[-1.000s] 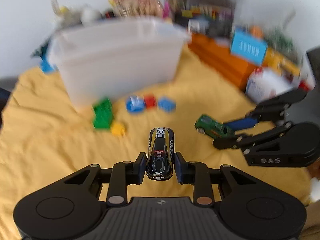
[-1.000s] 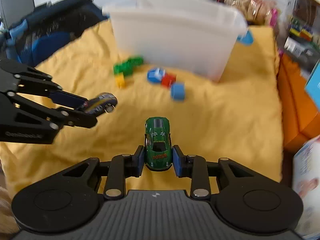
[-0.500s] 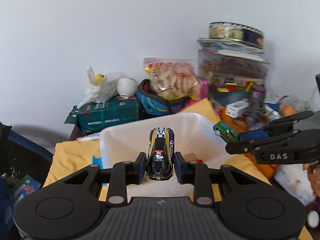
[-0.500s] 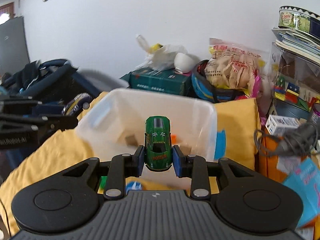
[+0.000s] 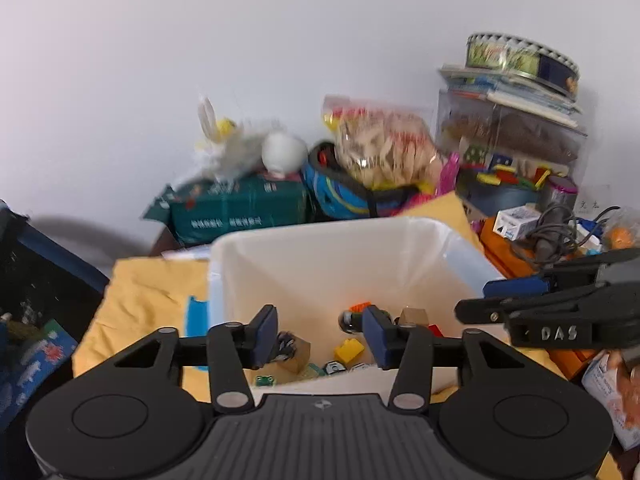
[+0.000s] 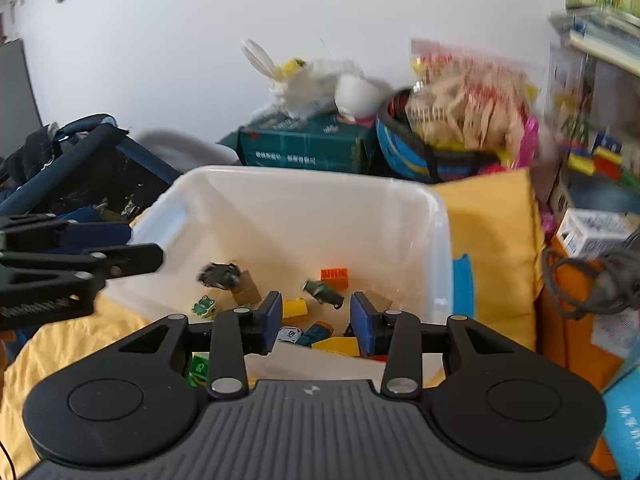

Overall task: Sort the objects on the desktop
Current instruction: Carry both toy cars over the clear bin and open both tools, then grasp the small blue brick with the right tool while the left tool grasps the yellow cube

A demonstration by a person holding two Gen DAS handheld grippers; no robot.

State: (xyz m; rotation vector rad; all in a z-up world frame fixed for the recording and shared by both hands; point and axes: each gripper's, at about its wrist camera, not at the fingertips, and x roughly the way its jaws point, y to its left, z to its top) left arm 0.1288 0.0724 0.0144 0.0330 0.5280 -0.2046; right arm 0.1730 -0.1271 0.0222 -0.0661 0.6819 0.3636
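Both grippers hover over a white translucent bin (image 5: 320, 226) (image 6: 312, 176), and the jaws of both are opening. My left gripper (image 5: 320, 334) has nothing between its blue pads. A blurred black toy car (image 5: 286, 346) (image 6: 220, 274) is inside the bin just below it. My right gripper (image 6: 316, 322) also holds nothing, and a green toy car (image 6: 324, 292) lies tilted among several bricks on the bin floor. Each gripper shows in the other's view: the right gripper (image 5: 474, 300) at the right, the left gripper (image 6: 140, 244) at the left.
The bin stands on a yellow cloth (image 6: 492, 240). Behind it are a green box (image 5: 240, 208), a snack bag (image 5: 380, 152) and a white plastic bag. Stacked containers (image 5: 512, 136) and an orange box (image 6: 568, 320) crowd the right. A dark bag (image 6: 80, 160) sits at the left.
Both grippers carried their cars up from the cloth to above the bin. Both jaws have now spread, and the black and green cars have dropped into the bin.
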